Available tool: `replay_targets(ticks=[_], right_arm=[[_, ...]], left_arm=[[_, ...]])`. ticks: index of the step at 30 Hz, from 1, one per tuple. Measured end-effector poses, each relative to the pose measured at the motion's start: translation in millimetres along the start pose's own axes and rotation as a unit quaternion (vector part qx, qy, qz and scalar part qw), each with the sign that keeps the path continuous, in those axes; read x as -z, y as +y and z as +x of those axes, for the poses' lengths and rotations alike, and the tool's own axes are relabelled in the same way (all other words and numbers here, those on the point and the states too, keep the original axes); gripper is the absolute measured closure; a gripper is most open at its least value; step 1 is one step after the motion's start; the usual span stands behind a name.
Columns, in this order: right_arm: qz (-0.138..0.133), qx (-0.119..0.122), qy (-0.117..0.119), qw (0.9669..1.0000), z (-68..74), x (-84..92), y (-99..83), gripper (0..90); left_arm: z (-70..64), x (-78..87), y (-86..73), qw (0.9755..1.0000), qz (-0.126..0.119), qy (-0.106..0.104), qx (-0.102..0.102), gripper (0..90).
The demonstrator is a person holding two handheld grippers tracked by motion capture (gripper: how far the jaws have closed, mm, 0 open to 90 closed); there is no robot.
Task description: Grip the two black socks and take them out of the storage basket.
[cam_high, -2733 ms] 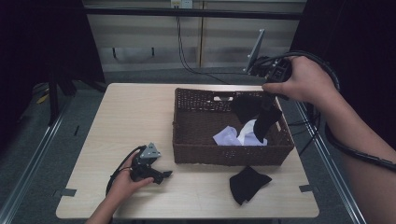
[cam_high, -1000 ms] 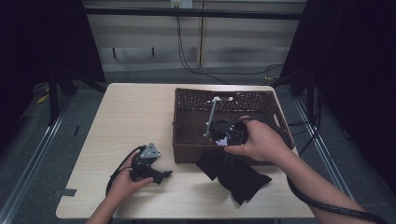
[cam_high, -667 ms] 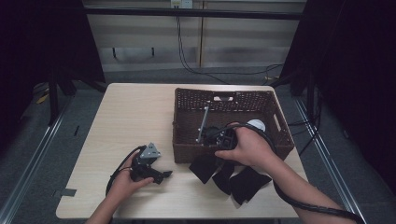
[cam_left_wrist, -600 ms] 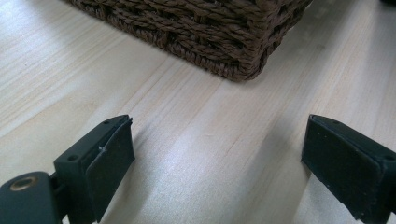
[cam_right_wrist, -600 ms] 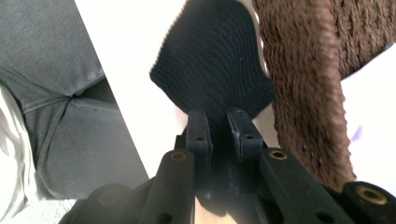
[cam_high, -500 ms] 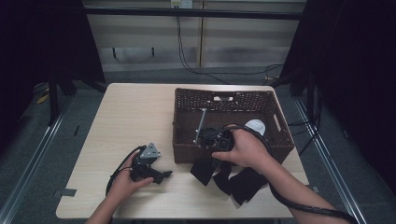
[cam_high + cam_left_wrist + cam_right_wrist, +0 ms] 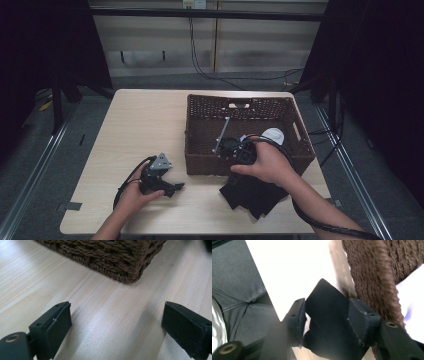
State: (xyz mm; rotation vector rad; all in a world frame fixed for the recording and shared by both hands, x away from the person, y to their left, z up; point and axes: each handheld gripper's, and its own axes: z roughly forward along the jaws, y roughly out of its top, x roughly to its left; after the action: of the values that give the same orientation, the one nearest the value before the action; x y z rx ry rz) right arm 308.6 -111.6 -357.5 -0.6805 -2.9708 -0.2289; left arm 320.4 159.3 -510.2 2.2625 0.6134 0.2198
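Our right gripper (image 7: 325, 322) is clenched on a fold of black ribbed cloth (image 7: 327, 315), which stands up between its jaws. In the high view that gripper (image 7: 239, 157) sits at the near wall of the dark brown woven wicker basket (image 7: 200, 150), with the cloth (image 7: 252, 192) spread below our hand on the pale wooden worktop (image 7: 140, 125), just outside the basket and against its front side. So the cloth lies on the near side of the wall, and the basket's open space lies beyond it, away from us; in our judgement, any move turns on that wall between the two. A white piece (image 7: 274, 135), which we cannot identify, shows inside the basket near its right end.

Our left gripper (image 7: 165, 187) rests on the worktop well to the left, jaws spread with nothing between them; its own view looks across bare wood at the basket's corner (image 7: 130, 270). The right hand is plainly the nearer to both cloth and basket.
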Motion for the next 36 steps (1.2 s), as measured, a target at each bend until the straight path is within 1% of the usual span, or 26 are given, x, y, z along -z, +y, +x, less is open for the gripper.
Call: replay_targets(ticks=[2, 4, 6, 8, 9, 12, 13, 14, 20, 22, 23, 24, 26, 29, 32, 33, 34, 35, 36], right_arm=[[-0.013, -0.007, 0.006, 0.9999, -0.3, 1.9, -5.8, 41.9], [-0.019, -0.008, 0.007, 0.9998, -0.5, 3.4, -11.4, 39.5], [-0.022, -0.01, 0.003, 0.9997, -1.1, 3.0, -17.3, 35.0], [-0.026, -0.014, 0.006, 0.9996, -1.3, 2.7, -23.0, 33.5], [-0.032, -0.017, 0.01, 0.9993, -2.2, 2.3, -27.3, 32.5], [-0.029, -0.026, 0.013, 0.9992, -4.7, 1.4, -37.3, 31.2], [-0.026, -0.025, 0.009, 0.9993, -5.6, 1.3, -39.8, 30.8], [-0.021, -0.031, 0.003, 0.9993, -5.9, 0.4, -43.9, 30.4], [-0.011, -0.045, -0.004, 0.9989, -8.7, -6.1, -64.1, 25.5], [-0.018, -0.052, 0.0, 0.9985, -10.9, -7.1, -71.4, 23.5], [-0.018, -0.058, -0.005, 0.9981, -11.8, -7.5, -74.7, 22.3], [-0.018, -0.059, -0.012, 0.998, -13.1, -8.4, -78.2, 20.8], [-0.022, -0.066, -0.006, 0.9976, -15.6, -10.3, -84.9, 18.7], [-0.03, -0.077, 0.0, 0.9966, -19.2, -13.1, -93.9, 18.3], [-0.03, -0.082, -0.006, 0.9962, -21.8, -16.7, -102.9, 18.4], [-0.035, -0.088, -0.003, 0.9955, -21.7, -18.1, -105.1, 18.5], [-0.04, -0.087, 0.0, 0.9954, -23.3, -19.6, -108.3, 18.3], [-0.042, -0.094, 0.004, 0.9947, -23.9, -20.5, -111.0, 18.3], [-0.046, -0.094, 0.002, 0.9946, -25.3, -22.7, -114.9, 18.4]], left_arm=[[0.0, 0.0, 0.0, 1.0, 0.0, 0.0, 0.0, 8.5], [0.0, -0.1, 0.0, 1.0, 0.0, 0.0, 0.0, 8.5], [0.0, -0.1, -0.1, 1.0, -0.001, 0.0, 0.0, 8.5], [0.0, -0.1, -0.1, 1.0, -0.001, 0.0, 0.0, 8.5], [0.0, -0.1, -0.1, 1.0, -0.001, 0.0, 0.0, 8.5], [0.0, -0.1, -0.1, 1.0, -0.001, 0.0, 0.0, 8.5], [0.0, -0.1, -0.1, 1.0, -0.001, 0.0, 0.0, 8.5], [0.0, -0.1, -0.1, 1.0, -0.001, 0.0, 0.0, 8.5], [-0.1, -0.1, -0.1, 1.0, -0.001, 0.0, 0.0, 8.5], [0.2, 0.1, 0.0, 1.0, 0.001, 0.0, -0.002, 8.5], [0.1, 0.0, -0.1, 1.0, 0.001, 0.0, -0.001, 8.5], [0.1, 0.0, -0.1, 1.0, 0.001, 0.0, -0.001, 8.5], [0.1, 0.0, -0.1, 1.0, 0.001, 0.0, -0.001, 8.5], [0.0, 0.1, -0.1, 1.0, 0.001, -0.001, 0.0, 8.5], [0.0, 0.1, -0.1, 1.0, 0.001, 0.0, -0.001, 8.5], [0.0, 0.1, -0.1, 1.0, 0.001, 0.0, 0.0, 8.5], [0.0, 0.1, -0.1, 1.0, 0.001, 0.0, 0.0, 8.5], [0.0, 0.0, -0.1, 1.0, 0.001, 0.0, -0.001, 8.5], [0.0, 0.0, -0.1, 1.0, 0.001, 0.0, -0.001, 8.5]])
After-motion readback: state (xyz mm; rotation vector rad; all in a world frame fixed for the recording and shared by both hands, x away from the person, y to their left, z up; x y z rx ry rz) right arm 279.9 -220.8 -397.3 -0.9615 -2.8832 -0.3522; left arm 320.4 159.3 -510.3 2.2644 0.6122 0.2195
